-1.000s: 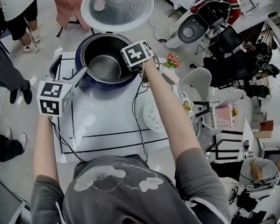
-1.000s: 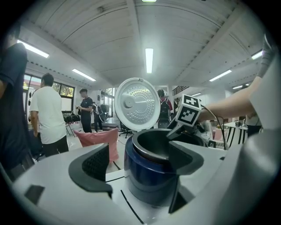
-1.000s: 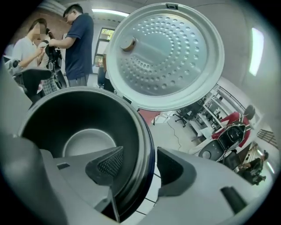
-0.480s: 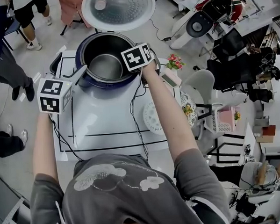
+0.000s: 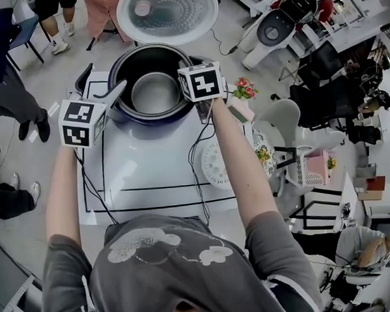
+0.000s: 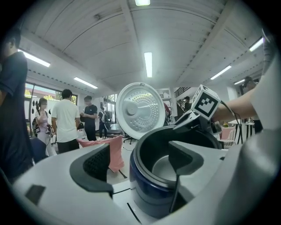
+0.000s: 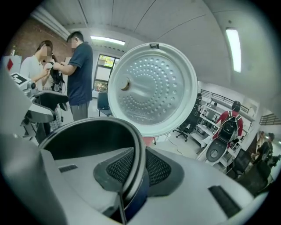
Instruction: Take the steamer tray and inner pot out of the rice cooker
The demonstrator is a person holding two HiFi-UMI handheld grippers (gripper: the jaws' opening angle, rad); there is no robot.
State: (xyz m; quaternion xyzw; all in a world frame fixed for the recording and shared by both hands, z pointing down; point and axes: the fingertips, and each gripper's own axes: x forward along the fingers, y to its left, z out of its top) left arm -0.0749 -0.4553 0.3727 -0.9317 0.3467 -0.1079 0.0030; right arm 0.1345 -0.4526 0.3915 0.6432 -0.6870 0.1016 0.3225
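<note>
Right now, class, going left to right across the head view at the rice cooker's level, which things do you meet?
left gripper → inner pot → right gripper → pink flowers → white chair

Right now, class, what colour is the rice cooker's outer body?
Dark blue. The rice cooker shows it best in the left gripper view, below the dark rim.

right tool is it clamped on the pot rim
Yes, the right tool has just been closing and its pads press the inner pot rim.
</note>
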